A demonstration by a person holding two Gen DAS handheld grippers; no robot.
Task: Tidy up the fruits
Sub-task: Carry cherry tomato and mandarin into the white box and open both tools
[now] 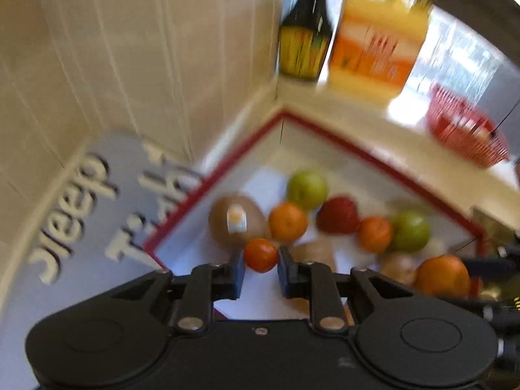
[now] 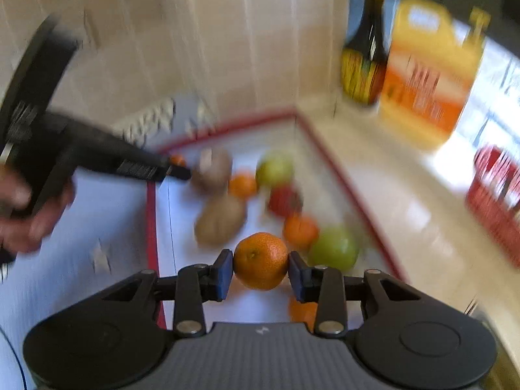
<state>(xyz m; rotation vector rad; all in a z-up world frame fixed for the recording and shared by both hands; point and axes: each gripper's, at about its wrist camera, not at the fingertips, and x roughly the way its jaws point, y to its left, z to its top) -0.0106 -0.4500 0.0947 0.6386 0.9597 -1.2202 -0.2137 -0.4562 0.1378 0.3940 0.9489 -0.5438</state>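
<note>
left wrist view: the left tongs (image 1: 261,261) clamp a small orange tomato-like fruit (image 1: 261,255) above the red-edged mat (image 1: 208,183), where a kiwi (image 1: 235,219), green apple (image 1: 307,188) and strawberry (image 1: 338,215) lie close together.

right wrist view: the right tongs (image 2: 261,269) grip a mandarin (image 2: 261,260) over the same mat on the desk (image 2: 406,201), near a second green apple (image 2: 334,248).

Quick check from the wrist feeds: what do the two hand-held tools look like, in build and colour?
Both match: the left tool and right tool have black bodies with rounded lobes, black linkage arms on silver rivets, and blue pads on the fingertips. The right tool's centre plate looks ribbed grey. No sleeves show.
</note>
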